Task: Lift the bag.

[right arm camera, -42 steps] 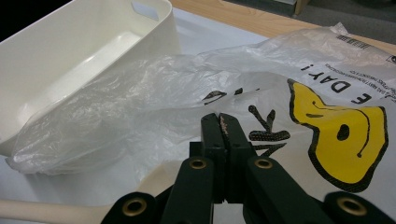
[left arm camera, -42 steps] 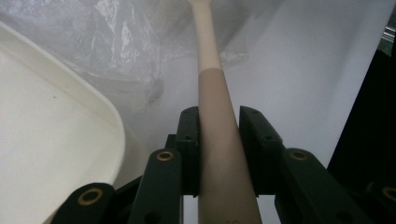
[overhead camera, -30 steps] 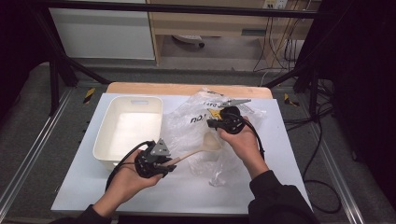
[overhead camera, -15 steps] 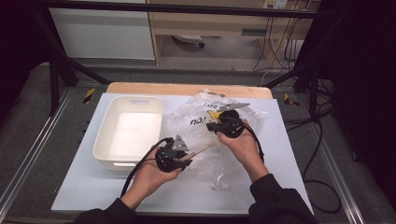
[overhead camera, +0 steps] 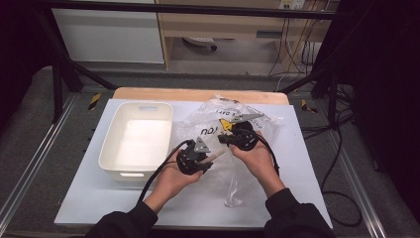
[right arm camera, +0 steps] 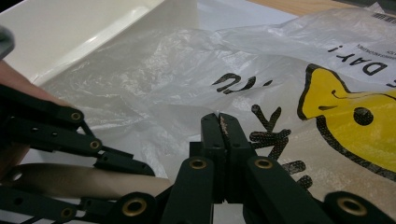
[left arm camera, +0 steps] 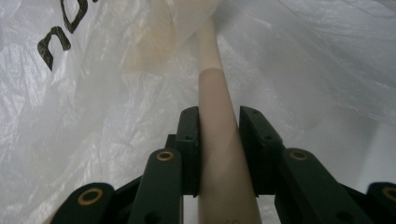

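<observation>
The high view looks forward and down on the whole tabletop (overhead camera: 277, 198) from the near side. Each gripper view sits close along its own jaws, both facing the crinkled plastic bag (left arm camera: 303, 56), which all views share.

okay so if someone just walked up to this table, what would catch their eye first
Probably the crinkled clear plastic bag with its yellow print, mid-table. The left tool is pushing a pale wooden handle into it, while the right tool pinches the film. Left of it sits an empty white tub.

Crinkled glossy clear plastic bag (overhead camera: 233, 134) — smooth matt wooden handle (left arm camera: 219, 135) — glossy white plastic tub (overhead camera: 111, 158).
</observation>
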`<state>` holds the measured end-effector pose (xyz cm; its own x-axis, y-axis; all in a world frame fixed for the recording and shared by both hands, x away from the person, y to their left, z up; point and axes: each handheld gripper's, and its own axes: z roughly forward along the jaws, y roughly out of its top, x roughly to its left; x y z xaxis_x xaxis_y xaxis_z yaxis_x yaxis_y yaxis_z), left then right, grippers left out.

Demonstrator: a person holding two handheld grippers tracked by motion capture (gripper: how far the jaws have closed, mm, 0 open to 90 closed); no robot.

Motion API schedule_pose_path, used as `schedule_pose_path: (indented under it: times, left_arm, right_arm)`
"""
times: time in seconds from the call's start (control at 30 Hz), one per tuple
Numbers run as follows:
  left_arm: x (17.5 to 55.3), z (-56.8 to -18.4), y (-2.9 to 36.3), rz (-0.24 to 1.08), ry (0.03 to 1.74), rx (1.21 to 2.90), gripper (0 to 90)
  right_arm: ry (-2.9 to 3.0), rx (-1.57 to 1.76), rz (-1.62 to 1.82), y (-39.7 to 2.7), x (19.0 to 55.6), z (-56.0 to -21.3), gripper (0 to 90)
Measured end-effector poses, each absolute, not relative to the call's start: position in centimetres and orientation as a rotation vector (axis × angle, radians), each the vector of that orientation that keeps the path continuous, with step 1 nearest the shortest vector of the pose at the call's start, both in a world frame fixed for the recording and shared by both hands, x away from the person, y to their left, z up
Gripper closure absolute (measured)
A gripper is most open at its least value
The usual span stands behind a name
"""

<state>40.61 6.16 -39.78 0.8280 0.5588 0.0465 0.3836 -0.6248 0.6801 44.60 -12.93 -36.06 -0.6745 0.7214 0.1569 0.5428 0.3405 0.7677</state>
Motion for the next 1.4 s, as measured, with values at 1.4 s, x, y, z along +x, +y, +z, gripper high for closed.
schedule_pose_path:
  times: [1.4]
  left_arm:
    - [44.2,-41.5,3.8,0.351,0.682,2.297,69.4]
  right_arm:
    - [2.402,1.139,1.268,-14.3,42.4,-37.3,90.0]
